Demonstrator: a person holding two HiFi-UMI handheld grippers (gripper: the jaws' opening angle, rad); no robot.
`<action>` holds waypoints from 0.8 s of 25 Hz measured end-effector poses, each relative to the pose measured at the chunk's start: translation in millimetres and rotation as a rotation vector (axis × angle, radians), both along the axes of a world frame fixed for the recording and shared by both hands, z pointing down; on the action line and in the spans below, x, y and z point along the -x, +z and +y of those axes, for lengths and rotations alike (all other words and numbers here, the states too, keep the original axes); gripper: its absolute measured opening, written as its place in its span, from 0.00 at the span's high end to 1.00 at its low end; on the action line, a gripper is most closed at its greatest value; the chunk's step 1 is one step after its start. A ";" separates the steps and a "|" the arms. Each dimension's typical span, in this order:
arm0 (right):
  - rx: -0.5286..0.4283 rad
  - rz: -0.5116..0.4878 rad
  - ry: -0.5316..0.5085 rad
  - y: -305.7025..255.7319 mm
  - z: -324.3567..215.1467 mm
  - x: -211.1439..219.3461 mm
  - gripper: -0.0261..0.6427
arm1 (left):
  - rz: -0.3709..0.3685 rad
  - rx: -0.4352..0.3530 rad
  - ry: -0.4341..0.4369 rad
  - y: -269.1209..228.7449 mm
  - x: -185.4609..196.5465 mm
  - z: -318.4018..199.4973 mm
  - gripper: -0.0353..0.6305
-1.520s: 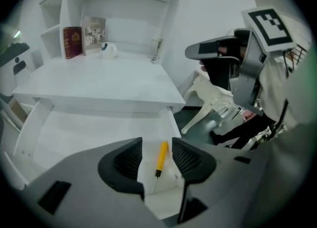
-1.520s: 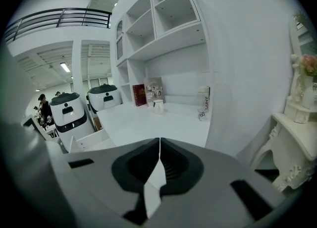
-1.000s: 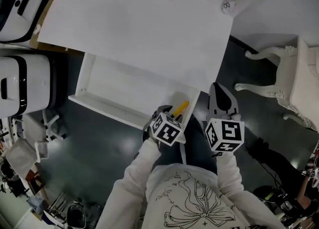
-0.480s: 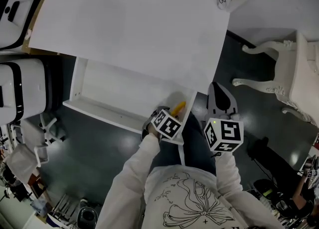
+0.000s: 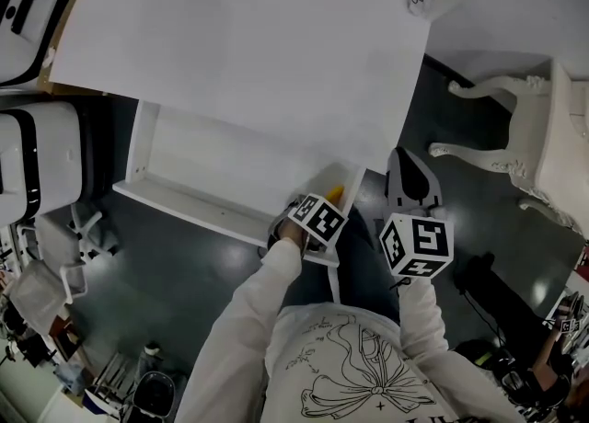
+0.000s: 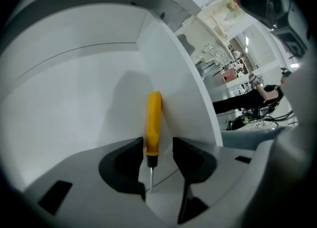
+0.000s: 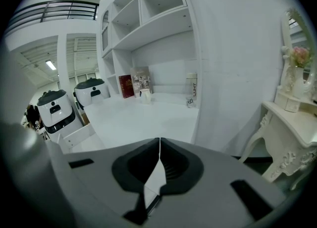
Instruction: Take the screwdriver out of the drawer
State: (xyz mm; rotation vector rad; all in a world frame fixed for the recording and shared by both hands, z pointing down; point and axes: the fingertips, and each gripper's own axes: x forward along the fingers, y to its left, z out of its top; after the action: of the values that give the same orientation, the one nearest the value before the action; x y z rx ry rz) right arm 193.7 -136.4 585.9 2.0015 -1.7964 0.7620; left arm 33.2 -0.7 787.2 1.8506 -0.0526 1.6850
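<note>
Yellow-handled screwdriver (image 6: 153,118) lying in the open drawer (image 5: 184,199), along its right wall near the front corner, handle end between the spread jaws of the left gripper (image 6: 157,148) (gap visible on the handle's right), right gripper (image 7: 158,147) just past the drawer's right edge, jaws pressed together, empty.

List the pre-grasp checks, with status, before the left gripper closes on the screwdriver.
1. drawer pulled open: ok.
2. screwdriver lined up between the jaws of the left gripper: ok.
3. Jaws shut on the handle: not ok, they stand apart.
4. Room for the outer jaw beside the side wall: cannot tell, the handle lies close to it.
5. right gripper clear of the drawer, shut, empty: ok.
</note>
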 end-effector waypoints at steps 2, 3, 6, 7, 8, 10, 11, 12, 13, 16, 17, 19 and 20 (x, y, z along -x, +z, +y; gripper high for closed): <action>0.001 -0.002 0.001 0.3 -0.6 -0.4 0.95 | -0.011 -0.002 -0.006 0.8 1.1 -1.5 0.69; 0.001 -0.001 0.001 0.4 -0.9 -0.5 0.95 | -0.017 -0.005 -0.012 1.2 1.7 -2.7 0.70; 0.002 -0.001 0.002 1.0 -1.5 -0.5 0.95 | -0.040 -0.013 -0.044 3.9 5.2 -8.2 0.78; 0.002 -0.001 0.002 1.3 -1.6 -0.3 0.95 | -0.044 -0.014 -0.052 4.9 6.5 -9.9 0.81; 0.002 -0.001 0.002 1.6 -1.7 -0.1 0.95 | -0.045 -0.012 -0.056 5.6 7.4 -11.1 0.82; 0.003 -0.001 0.001 2.1 -1.3 -0.6 0.95 | -0.042 -0.006 -0.058 6.1 7.5 -12.0 0.83; 0.003 -0.002 0.003 2.5 -0.8 -1.1 0.95 | -0.040 -0.004 -0.059 6.1 7.1 -12.0 0.83; 0.004 -0.004 0.004 2.7 -0.3 -1.4 0.95 | -0.038 -0.002 -0.062 6.1 6.6 -12.1 0.84; 0.004 -0.006 0.005 2.8 0.1 -1.2 0.95 | -0.037 -0.001 -0.066 6.0 6.6 -12.3 0.84; 0.004 -0.008 0.004 1.5 0.9 1.1 0.95 | -0.035 0.004 -0.078 5.9 7.7 -12.9 0.84; 0.004 -0.007 0.003 0.8 1.1 1.6 0.95 | -0.032 0.005 -0.082 5.8 7.9 -13.4 0.84; 0.002 -0.005 0.002 -0.6 1.6 1.6 0.95 | -0.020 -0.001 -0.098 4.5 7.7 -16.1 0.85; 0.001 -0.004 0.003 -1.4 2.0 1.0 0.95 | -0.012 -0.015 -0.107 2.9 7.2 -18.9 0.85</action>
State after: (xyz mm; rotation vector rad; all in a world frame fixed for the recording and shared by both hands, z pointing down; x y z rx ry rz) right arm 192.6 -134.4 584.5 2.0033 -1.7957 0.7685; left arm 25.9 -19.7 790.1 1.8155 -0.1669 1.6260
